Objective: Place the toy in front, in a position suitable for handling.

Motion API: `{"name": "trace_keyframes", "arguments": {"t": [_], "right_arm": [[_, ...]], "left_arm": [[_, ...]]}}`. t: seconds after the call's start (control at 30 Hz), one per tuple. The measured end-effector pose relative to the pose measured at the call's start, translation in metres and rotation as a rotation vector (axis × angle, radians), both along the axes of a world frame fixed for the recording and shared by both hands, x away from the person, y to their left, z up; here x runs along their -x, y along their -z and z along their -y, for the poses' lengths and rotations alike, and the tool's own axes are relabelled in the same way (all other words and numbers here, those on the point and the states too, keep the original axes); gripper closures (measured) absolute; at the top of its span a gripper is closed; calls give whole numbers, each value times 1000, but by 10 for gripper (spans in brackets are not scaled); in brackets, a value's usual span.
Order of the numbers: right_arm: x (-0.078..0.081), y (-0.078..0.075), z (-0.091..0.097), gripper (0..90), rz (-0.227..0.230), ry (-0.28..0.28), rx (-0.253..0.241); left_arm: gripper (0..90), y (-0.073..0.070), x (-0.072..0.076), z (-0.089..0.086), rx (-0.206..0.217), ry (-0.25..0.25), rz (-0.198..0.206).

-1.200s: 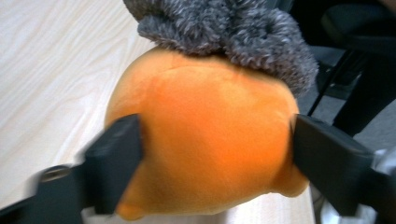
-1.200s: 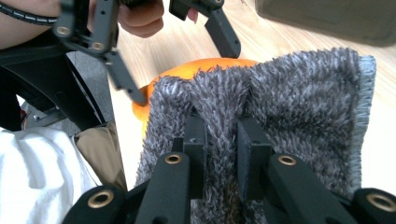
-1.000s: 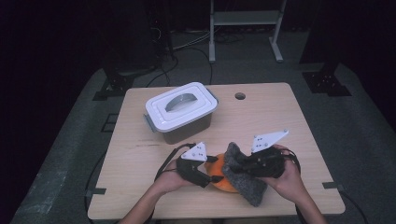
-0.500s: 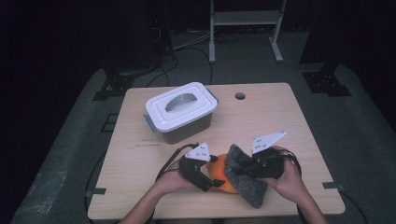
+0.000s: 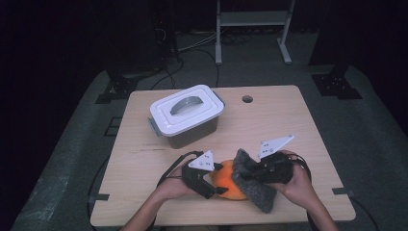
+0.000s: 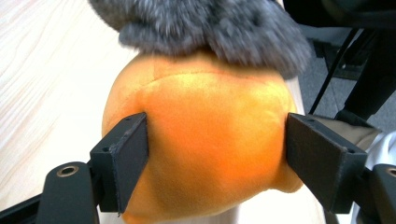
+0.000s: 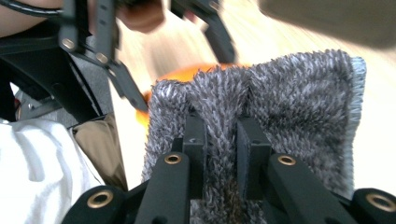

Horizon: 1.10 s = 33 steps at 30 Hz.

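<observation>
The left gripper (image 5: 215, 188), at 6 o'clock on the worktop (image 5: 288, 125), has its jaws set wide around the orange plush ball (image 6: 205, 154). Its jaws have just been closing a little, and the pads sit against the ball's flanks, seemingly steadying it rather than squeezing. The right gripper (image 7: 220, 135) is pinched nearly shut on a fold of the grey fluffy cloth (image 7: 289, 102), which drapes over the ball's 3 o'clock side, probably to wipe or wrap it. Both hands come in low from 6 o'clock, grippers angled towards each other. The lidded white box (image 5: 186, 114) stands well apart, at 11 o'clock.
</observation>
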State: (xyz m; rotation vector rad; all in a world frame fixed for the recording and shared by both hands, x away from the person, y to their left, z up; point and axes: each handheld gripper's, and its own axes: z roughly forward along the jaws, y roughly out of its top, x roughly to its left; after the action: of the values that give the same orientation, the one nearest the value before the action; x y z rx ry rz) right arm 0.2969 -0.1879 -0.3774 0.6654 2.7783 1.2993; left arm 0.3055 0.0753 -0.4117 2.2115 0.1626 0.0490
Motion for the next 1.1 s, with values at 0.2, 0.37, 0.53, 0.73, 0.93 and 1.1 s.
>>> {"name": "trace_keyframes", "arguments": {"t": [0.2,0.37,0.53,0.73,0.93,1.1], "right_arm": [[-4,8,8,755,-47,7,-67],[0,8,-8,752,-29,-38,-46],[-5,15,5,752,-47,0,-39],[-9,24,16,752,-86,31,-65],[-7,20,8,752,-60,18,-50],[-11,28,17,753,-84,28,-72]], "left_arm": [[106,-5,-2,7,86,-42,-4],[194,1,2,14,52,-38,41],[216,6,-6,1,34,-42,-7],[152,4,-7,-1,56,-44,-7],[156,8,-5,9,38,-46,6],[217,9,-7,2,24,-41,-20]]}}
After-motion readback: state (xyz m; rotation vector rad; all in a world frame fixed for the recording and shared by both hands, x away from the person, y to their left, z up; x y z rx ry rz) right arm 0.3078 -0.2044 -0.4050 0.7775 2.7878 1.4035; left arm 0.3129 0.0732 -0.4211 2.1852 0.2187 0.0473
